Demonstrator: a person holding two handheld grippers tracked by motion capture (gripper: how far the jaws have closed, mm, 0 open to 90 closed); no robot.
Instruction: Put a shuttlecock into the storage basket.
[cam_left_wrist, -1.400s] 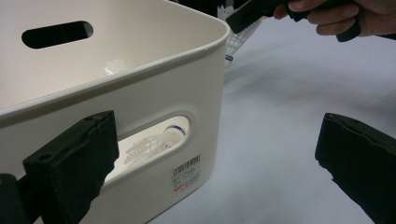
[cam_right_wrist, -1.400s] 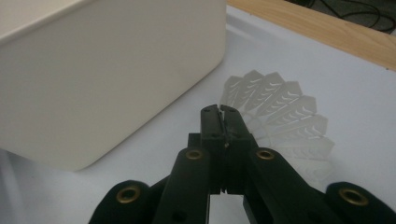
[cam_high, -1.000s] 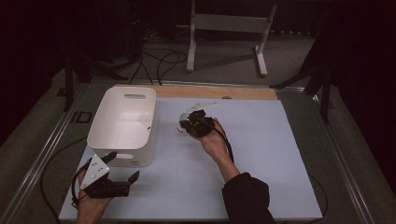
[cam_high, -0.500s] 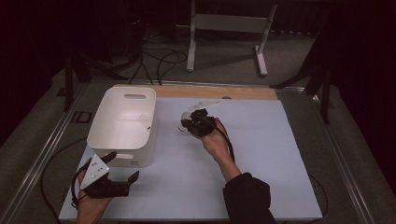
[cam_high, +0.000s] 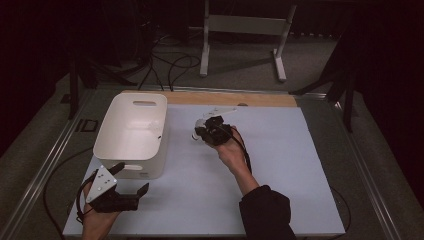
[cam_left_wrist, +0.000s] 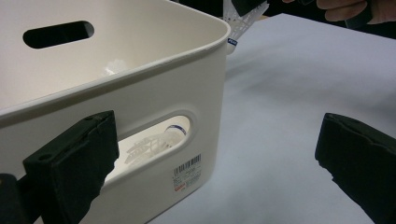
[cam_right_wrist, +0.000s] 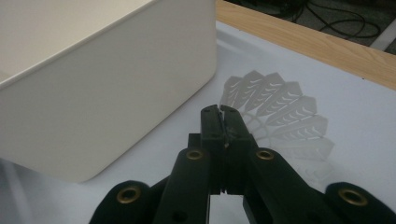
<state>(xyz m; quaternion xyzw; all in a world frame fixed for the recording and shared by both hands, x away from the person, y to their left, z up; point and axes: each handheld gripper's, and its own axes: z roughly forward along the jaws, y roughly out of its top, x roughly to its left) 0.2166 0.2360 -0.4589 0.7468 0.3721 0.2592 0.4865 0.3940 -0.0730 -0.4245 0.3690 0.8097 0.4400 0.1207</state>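
**A:** Where do the right tongs sit?

**B:** Near the middle of the pale blue surface, just to the right of the white bin. In the right gripper view the two black jaws are pressed flat together, and the white shuttlecock spreads its feather skirt right behind their tips.

**A:** Are they holding it?

**B:** The jaws are closed tight and the skirt fans out from them, so they appear clamped on part of it. The exact spot of the grip is hidden behind the jaws.

**A:** Is the shuttlecock on the surface or lifted?

**B:** I cannot tell for certain. From the high view it shows as a small white shape at the tips, close over the surface and near the bin's right wall.

**A:** And the left tongs?

**B:** Wide apart, with nothing between the jaws. They sit at the near left corner of the surface, pointing at the bin's near wall. Through the handle slot there, another shuttlecock lies inside the bin.

**A:** Anything else?

**B:** A wooden strip runs along the far edge of the surface.
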